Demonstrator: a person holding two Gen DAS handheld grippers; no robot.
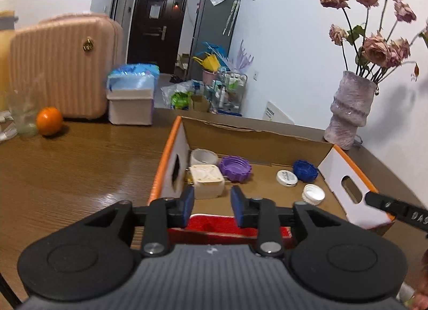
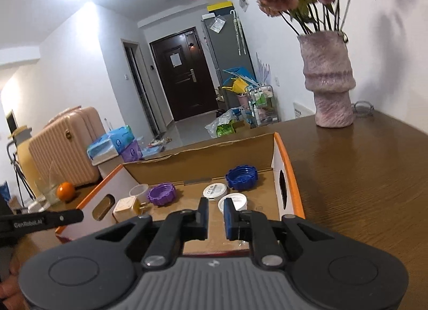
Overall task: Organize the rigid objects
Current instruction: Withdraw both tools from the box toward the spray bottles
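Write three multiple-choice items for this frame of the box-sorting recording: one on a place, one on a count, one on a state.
1. Where does the orange lie?
A. in the cardboard box
B. on the wooden table by the pink suitcase
C. in the vase

2. How many ridged screw lids, purple or blue, lie in the cardboard box?
A. one
B. two
C. four

3. What is between the fingers of the left gripper?
A. nothing
B. the white charger plug
C. the tape roll

Key: 1 B, it rests on the table before the suitcase. 2 B, one purple lid and one blue lid. 3 A, the gap between its pads is bare.
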